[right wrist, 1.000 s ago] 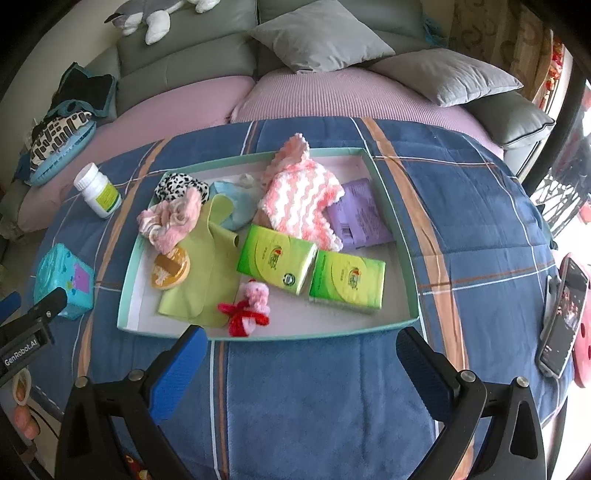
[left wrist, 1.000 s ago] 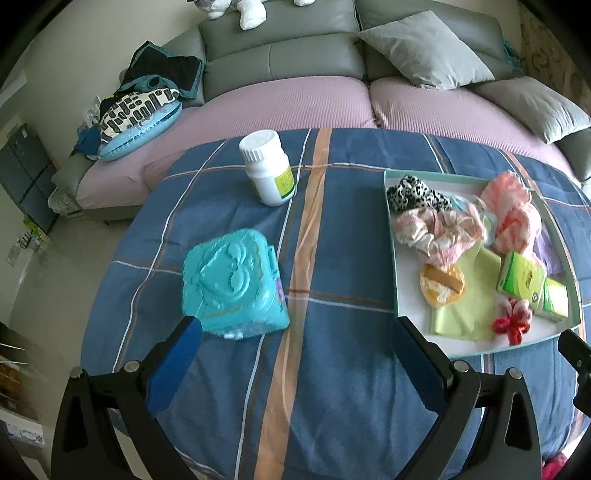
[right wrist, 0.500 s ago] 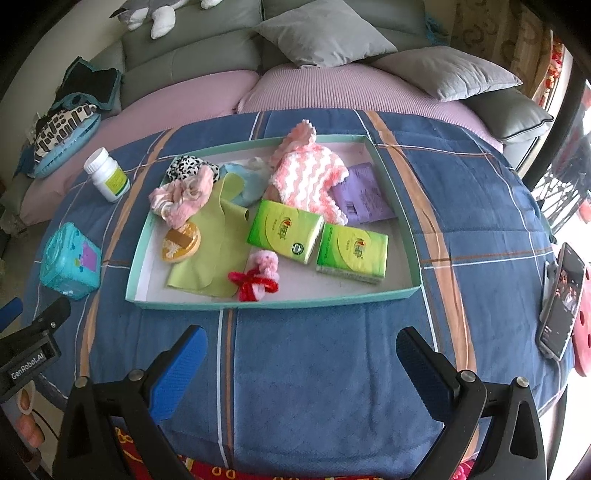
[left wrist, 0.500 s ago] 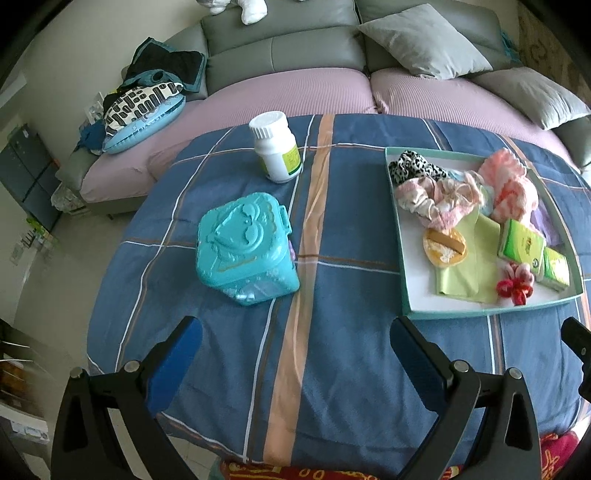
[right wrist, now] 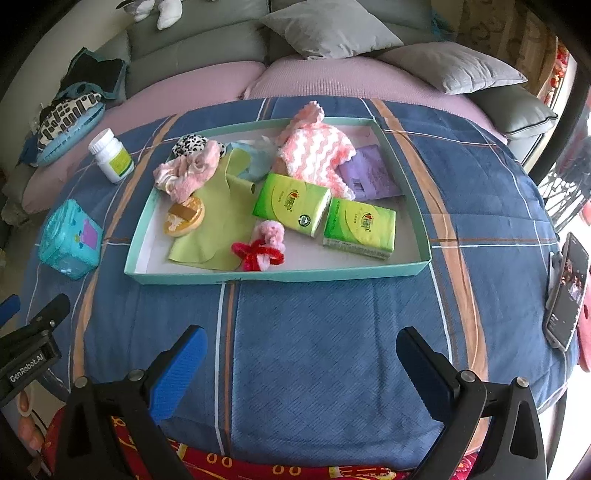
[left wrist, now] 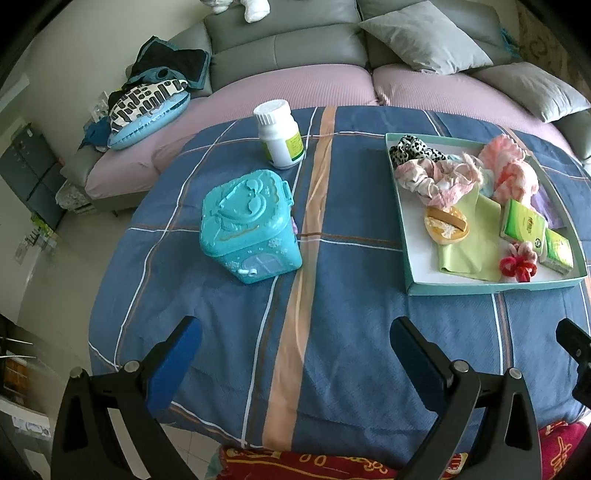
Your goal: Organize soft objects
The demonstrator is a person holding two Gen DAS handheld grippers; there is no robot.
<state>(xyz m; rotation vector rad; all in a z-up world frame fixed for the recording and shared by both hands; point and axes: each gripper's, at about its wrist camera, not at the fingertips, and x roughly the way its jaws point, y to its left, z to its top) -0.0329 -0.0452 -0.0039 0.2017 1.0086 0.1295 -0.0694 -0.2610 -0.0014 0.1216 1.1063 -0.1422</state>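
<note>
A teal tray (right wrist: 280,275) (left wrist: 495,287) on the blue plaid cloth holds soft items: a pink-white knitted piece (right wrist: 314,151), a pink scrunchie (right wrist: 188,173), a leopard scrunchie (right wrist: 190,142), a green cloth (right wrist: 218,218), two green tissue packs (right wrist: 291,203) (right wrist: 360,227), a purple packet (right wrist: 369,173), a red-pink hair tie (right wrist: 262,247) and an orange round clip (right wrist: 184,219). My left gripper (left wrist: 295,354) is open and empty near the table's front edge, in front of a teal plastic box (left wrist: 247,225). My right gripper (right wrist: 301,363) is open and empty, in front of the tray.
A white pill bottle (left wrist: 280,134) stands behind the teal box. A phone (right wrist: 567,291) lies at the table's right edge. A grey and pink sofa with cushions (right wrist: 332,26) is behind the table. A red cloth (right wrist: 258,465) hangs at the front edge.
Both grippers have pulled back toward the table's front edge; the box and tray now sit farther from them. Both stay open and empty.
</note>
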